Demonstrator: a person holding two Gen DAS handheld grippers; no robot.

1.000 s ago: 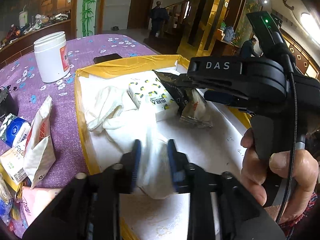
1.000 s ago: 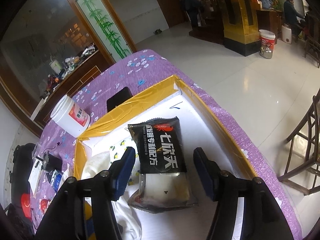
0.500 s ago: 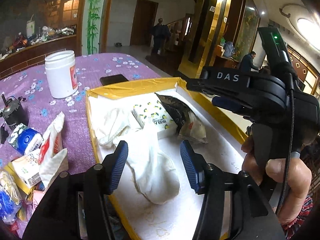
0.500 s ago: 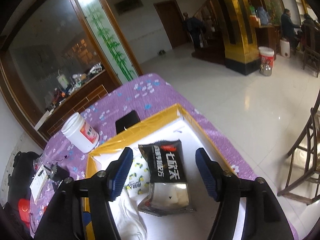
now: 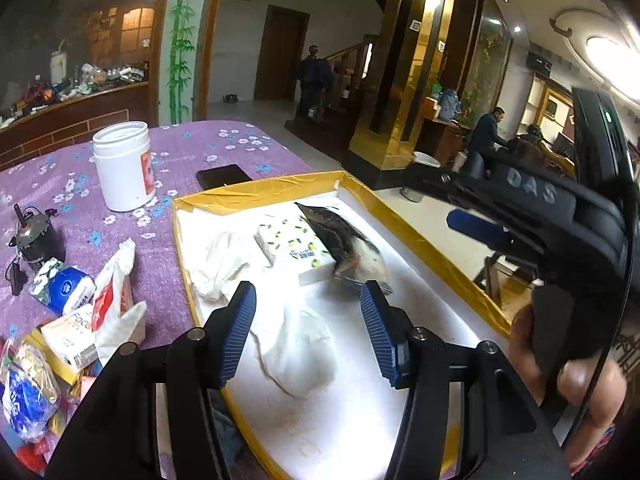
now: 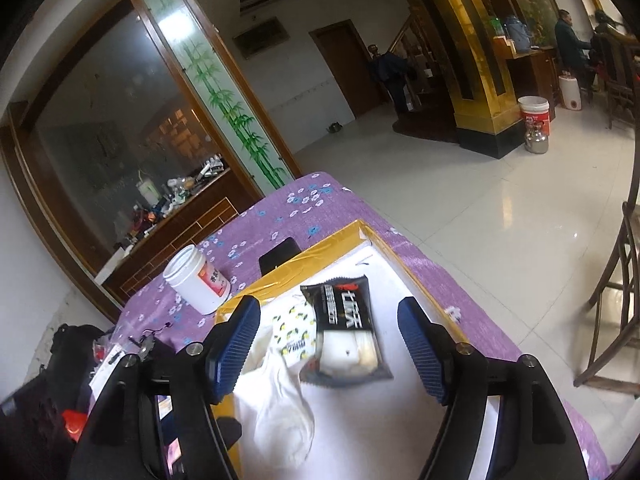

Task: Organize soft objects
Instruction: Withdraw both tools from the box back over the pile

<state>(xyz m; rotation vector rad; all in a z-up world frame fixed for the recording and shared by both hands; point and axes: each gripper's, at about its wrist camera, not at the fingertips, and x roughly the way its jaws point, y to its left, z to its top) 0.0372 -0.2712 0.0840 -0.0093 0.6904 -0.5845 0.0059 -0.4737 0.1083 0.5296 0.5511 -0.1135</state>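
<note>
A shallow white tray with a yellow taped rim lies on the purple flowered table. In it lie a white sock, a tissue pack with yellow dots and a black snack packet. My left gripper is open above the sock, touching nothing. My right gripper hangs open, high over the packet. In the left wrist view the right gripper's black body and the hand holding it fill the right side.
A white jar and a dark phone stand beyond the tray. Left of the tray lie tissue packs and snack bags and a small black motor. People stand in the hall behind.
My left gripper let go of the white sock, opened wide and rose; the sock now lies in the tray. My right gripper lifted higher above the black packet.
</note>
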